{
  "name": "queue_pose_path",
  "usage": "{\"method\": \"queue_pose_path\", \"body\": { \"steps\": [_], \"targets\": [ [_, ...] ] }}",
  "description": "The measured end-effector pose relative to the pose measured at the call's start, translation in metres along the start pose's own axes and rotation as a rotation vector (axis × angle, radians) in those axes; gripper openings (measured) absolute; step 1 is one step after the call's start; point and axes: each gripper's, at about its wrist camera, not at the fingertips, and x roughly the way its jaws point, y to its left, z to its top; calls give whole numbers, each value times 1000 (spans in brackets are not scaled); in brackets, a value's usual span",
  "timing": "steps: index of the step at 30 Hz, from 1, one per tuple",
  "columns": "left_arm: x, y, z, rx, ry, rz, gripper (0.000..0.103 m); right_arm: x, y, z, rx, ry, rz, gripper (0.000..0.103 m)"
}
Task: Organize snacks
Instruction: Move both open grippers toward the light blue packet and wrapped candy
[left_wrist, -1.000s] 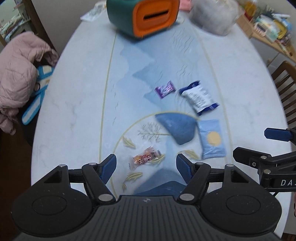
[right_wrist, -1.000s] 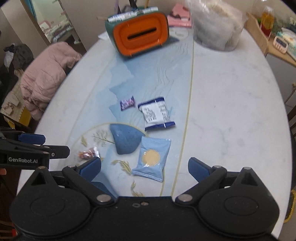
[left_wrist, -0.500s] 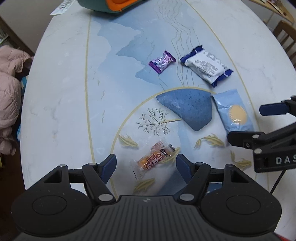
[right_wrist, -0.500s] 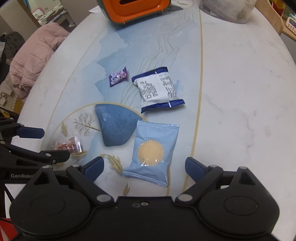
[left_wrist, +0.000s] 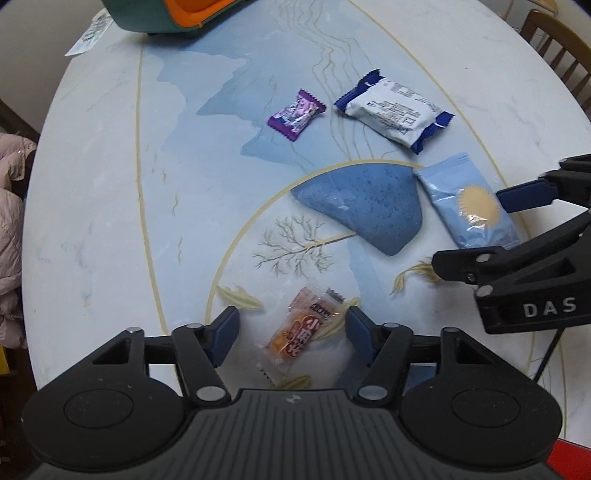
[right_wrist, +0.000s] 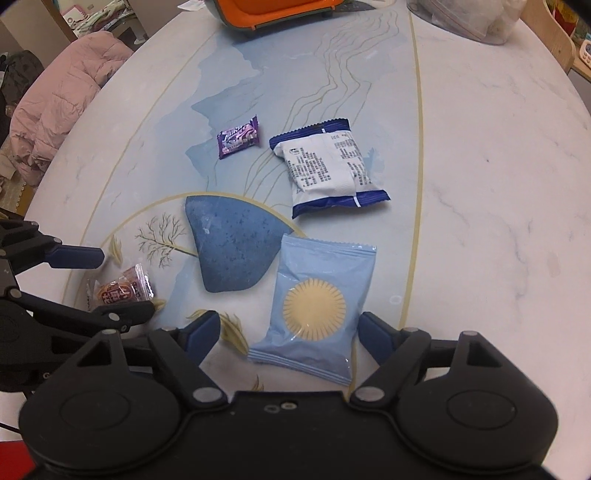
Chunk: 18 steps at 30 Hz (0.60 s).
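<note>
Evidently both tools are poised over their targets. The left gripper (left_wrist: 291, 328) stands wide open and holds nothing, its fingers either side of the orange candy (left_wrist: 301, 334) at the near edge of the table (left_wrist: 92, 177). The right gripper (right_wrist: 288, 332) is equally spread and empty, straddling the light-blue sun packet (right_wrist: 317, 302). Farther off lie the purple candy (left_wrist: 297, 114) and white-and-navy packet (left_wrist: 393, 110). All look light, with thin, crinkly, slippery film; pinching across the padded middle seems safest, gently, since the contents may crush.
</note>
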Motion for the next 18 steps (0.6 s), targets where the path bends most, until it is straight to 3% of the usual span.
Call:
{"method": "queue_pose_path", "body": {
  "steps": [2, 4, 11, 18],
  "targets": [
    [0, -1, 0, 2, 2, -7, 55, -1, 1, 0, -16, -3, -14, 73],
    [-1, -1, -1, -3, 3, -32, 41, -1, 1, 0, -29, -5, -30, 67],
    [-3, -7, -5, -43, 4, -58, 19, -5, -5, -2, -36, -18, -52, 49],
    [-5, -12, -12, -88, -1, -65, 17, -11, -12, -7, 3, -34, -48, 46]
  ]
}}
